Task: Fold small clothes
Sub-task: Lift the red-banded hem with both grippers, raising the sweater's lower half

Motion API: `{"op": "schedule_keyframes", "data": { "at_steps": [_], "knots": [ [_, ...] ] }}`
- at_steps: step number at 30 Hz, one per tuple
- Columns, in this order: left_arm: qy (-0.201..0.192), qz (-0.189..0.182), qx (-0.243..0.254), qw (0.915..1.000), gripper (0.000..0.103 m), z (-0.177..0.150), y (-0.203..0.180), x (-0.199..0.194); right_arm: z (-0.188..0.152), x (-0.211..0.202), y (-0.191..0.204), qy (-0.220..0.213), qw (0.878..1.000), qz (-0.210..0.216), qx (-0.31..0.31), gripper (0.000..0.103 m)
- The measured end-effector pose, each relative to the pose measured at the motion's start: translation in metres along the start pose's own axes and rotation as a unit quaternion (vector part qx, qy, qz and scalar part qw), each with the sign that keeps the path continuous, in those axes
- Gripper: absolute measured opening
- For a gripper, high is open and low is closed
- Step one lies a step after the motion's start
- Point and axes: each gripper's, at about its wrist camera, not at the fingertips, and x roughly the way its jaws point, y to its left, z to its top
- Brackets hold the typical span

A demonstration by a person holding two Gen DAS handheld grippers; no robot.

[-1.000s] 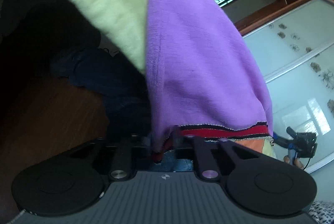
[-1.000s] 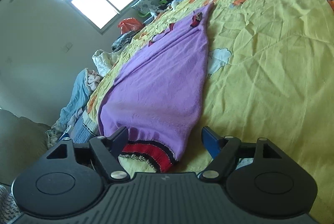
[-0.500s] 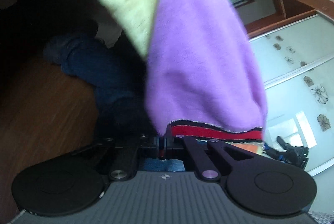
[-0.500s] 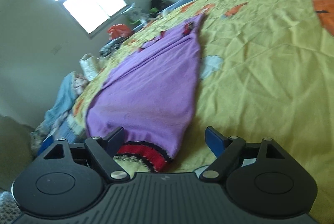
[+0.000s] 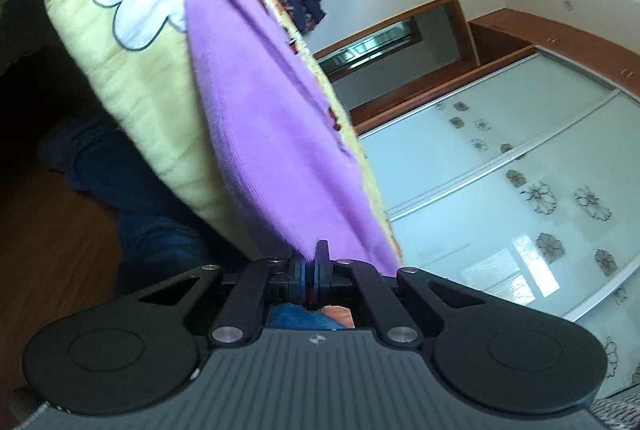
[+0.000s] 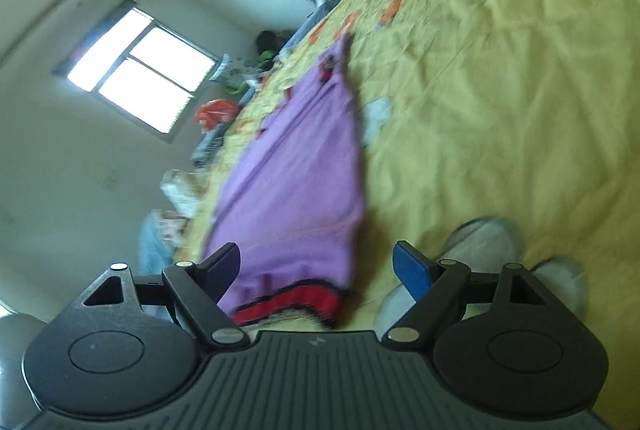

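Both grippers at purple garment [image 5: 276, 133]: left gripper [image 5: 310, 272] pinching hem.

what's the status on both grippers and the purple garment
Left gripper shut on purple garment edge. Right gripper open, red-trimmed hem between jaws, unpinched. Nothing in the way on yellow bedspread.

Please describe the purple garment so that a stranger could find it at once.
Look at the big yellow bedspread with orange and white patches. The purple garment lies on it near the edge. Only it is plain purple with a red, black-edged hem; the left tool pinches one corner.
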Motion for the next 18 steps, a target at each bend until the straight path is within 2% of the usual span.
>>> {"op": "schedule_keyframes", "data": {
  "at_steps": [2, 4, 6, 9, 10, 13, 18],
  "knots": [
    [-0.006, -0.012, -0.008, 0.9999, 0.002, 0.002, -0.003, 0.002, -0.005, 0.008, 0.004, 0.007, 1.000, -0.017, 0.001, 0.074],
    [-0.010, -0.021, -0.014, 0.9996, 0.002, 0.004, -0.002, 0.004, -0.008, 0.017, 0.002, 0.014, 1.000, -0.001, 0.014, 0.068],
    [-0.009, -0.024, -0.014, 0.9996, 0.002, 0.004, -0.004, 0.002, -0.009, 0.030, 0.005, 0.033, 0.999, -0.013, -0.003, 0.055],
    [-0.003, -0.023, -0.007, 0.9997, 0.002, 0.009, -0.007, 0.000, -0.014, 0.045, 0.008, 0.047, 0.998, -0.043, -0.022, 0.024],
    [-0.001, -0.023, -0.003, 0.9997, 0.002, 0.010, -0.009, 0.001, -0.015, 0.050, 0.002, 0.051, 0.998, -0.044, -0.011, 0.004],
    [-0.006, -0.020, 0.011, 0.9997, 0.002, 0.015, -0.019, 0.002, -0.017, 0.046, 0.002, 0.036, 0.999, -0.030, -0.012, 0.004],
    [-0.030, -0.029, 0.027, 0.9987, 0.002, 0.020, -0.024, -0.020, -0.014, 0.014, 0.030, -0.021, 0.998, 0.049, -0.030, 0.004]
  ]
}}
